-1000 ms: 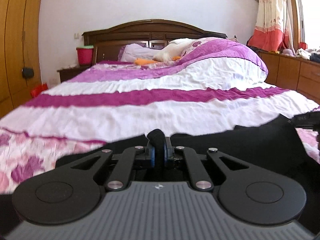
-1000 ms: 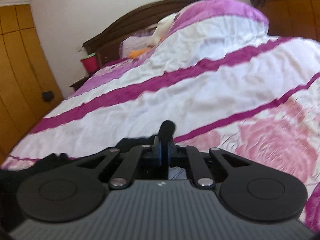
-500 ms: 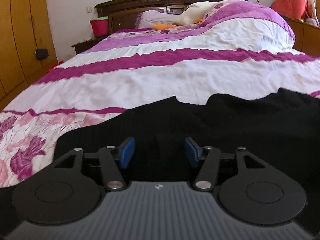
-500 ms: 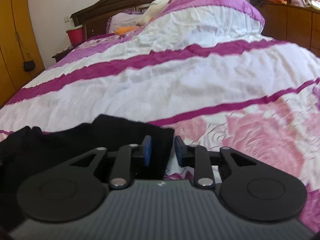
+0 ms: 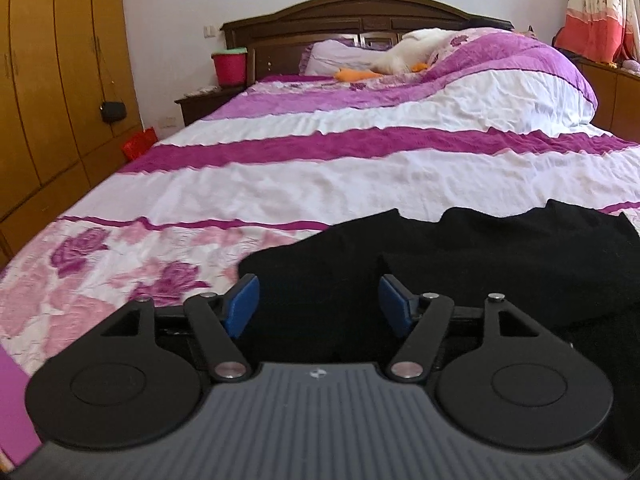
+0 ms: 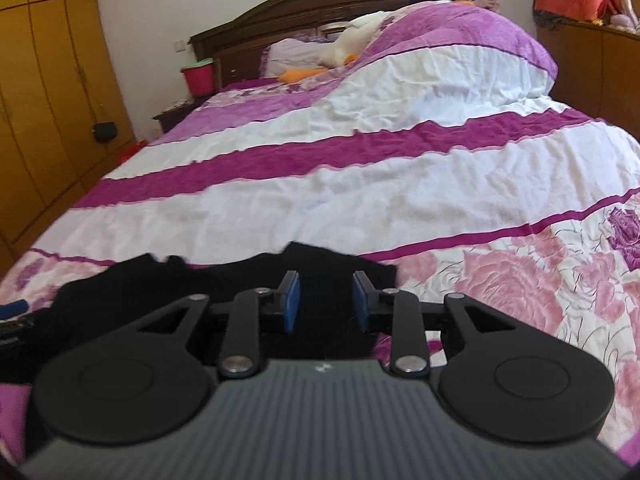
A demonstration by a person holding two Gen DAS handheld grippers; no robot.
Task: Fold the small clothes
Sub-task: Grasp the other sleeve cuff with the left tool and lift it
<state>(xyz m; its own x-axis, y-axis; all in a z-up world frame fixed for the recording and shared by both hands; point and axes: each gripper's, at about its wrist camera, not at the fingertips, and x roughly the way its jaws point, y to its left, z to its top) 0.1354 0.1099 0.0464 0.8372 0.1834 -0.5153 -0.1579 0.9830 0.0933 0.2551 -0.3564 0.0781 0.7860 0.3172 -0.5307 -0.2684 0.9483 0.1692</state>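
A black garment (image 5: 500, 256) lies spread across the floral foot end of the bed, its far edge wavy against the white stripe. My left gripper (image 5: 318, 300) hovers over the garment's left part. Its jaws are opening, and the blue pads (image 5: 244, 304) stand wide apart with only cloth lying below them. In the right wrist view the same black garment (image 6: 200, 284) stretches to the left. My right gripper (image 6: 326, 300) is above its right end. Those jaws are opening too, narrower, and the pads (image 6: 291, 300) press on nothing.
The bed cover (image 5: 360, 176) has white and magenta stripes with pink roses near me. A heaped purple quilt (image 6: 460, 44), pillows and an orange item lie by the dark headboard (image 5: 360, 12). A red bucket (image 5: 230, 66) stands on the nightstand, with wardrobes (image 5: 48, 80) at the left.
A second ago both grippers were shut on black cloth. Both have opened, and the garment now lies flat on the bed. Both grippers have drawn back, the right one also rising.
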